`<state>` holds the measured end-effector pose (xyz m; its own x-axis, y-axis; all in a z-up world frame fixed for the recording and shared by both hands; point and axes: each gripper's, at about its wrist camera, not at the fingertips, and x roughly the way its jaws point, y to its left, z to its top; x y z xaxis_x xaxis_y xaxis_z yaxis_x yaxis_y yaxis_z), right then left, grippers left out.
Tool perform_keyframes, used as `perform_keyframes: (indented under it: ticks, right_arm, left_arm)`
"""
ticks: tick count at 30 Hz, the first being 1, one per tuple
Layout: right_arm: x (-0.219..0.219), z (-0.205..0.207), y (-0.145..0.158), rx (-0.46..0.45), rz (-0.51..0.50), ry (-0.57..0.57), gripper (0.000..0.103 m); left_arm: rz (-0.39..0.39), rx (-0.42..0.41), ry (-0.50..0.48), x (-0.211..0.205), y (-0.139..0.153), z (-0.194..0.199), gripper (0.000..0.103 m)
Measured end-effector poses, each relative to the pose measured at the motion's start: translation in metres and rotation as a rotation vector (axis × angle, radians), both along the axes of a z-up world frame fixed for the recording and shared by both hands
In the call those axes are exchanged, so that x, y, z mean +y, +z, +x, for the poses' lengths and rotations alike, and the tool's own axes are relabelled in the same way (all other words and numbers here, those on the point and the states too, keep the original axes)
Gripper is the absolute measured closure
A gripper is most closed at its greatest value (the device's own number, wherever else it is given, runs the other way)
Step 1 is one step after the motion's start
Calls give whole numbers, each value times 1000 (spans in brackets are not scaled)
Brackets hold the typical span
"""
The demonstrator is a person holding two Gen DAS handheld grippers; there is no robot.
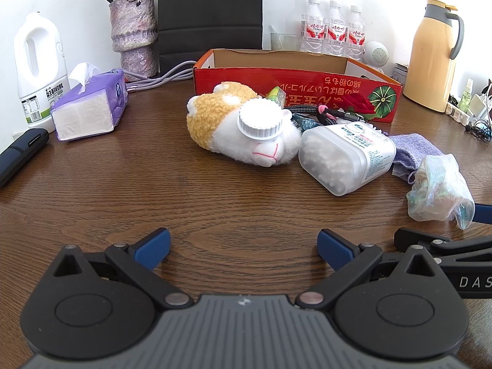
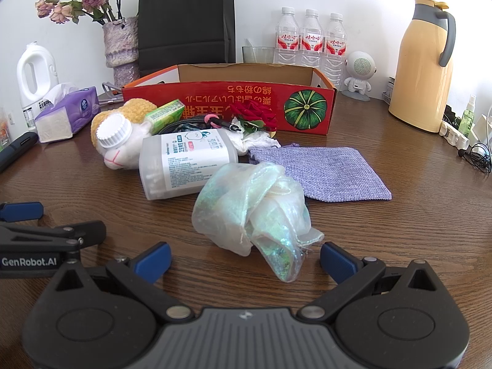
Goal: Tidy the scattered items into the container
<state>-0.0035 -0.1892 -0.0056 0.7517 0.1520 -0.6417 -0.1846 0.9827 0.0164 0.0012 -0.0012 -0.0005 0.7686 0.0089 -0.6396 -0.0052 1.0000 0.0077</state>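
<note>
A red cardboard box (image 1: 295, 83) (image 2: 215, 98) stands open at the back of the wooden table. In front of it lie a plush toy (image 1: 227, 126) (image 2: 123, 141) with a white screw cap (image 1: 259, 122) (image 2: 113, 130) on it, a clear cotton-swab box (image 1: 347, 156) (image 2: 184, 163), a green pack (image 2: 164, 113), a black cable (image 1: 310, 111), a red fabric rose (image 2: 252, 112), a lilac pouch (image 2: 323, 172) and a crumpled iridescent bag (image 1: 436, 184) (image 2: 255, 212). My left gripper (image 1: 244, 247) is open over bare wood. My right gripper (image 2: 246, 259) is open just short of the iridescent bag.
A tissue pack (image 1: 89, 107), white jug (image 1: 37, 61), flower vase (image 1: 133, 30), black bag (image 2: 184, 21), water bottles (image 2: 310, 40), small speaker (image 2: 359, 73), yellow thermos (image 2: 421, 70) and a power strip (image 2: 455, 132) ring the table's back. A dark case (image 1: 21, 150) lies at left.
</note>
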Motion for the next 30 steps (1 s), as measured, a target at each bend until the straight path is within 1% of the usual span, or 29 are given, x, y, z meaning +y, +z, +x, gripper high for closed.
perform_keyframes:
  ticks: [15,30]
  right_arm:
    - [0,0,0,0,0,0,0]
    - [0,0,0,0,0,0,0]
  left_arm:
    - [0,0,-1,0,0,0,0]
    - [0,0,-26,-1,0,3,0]
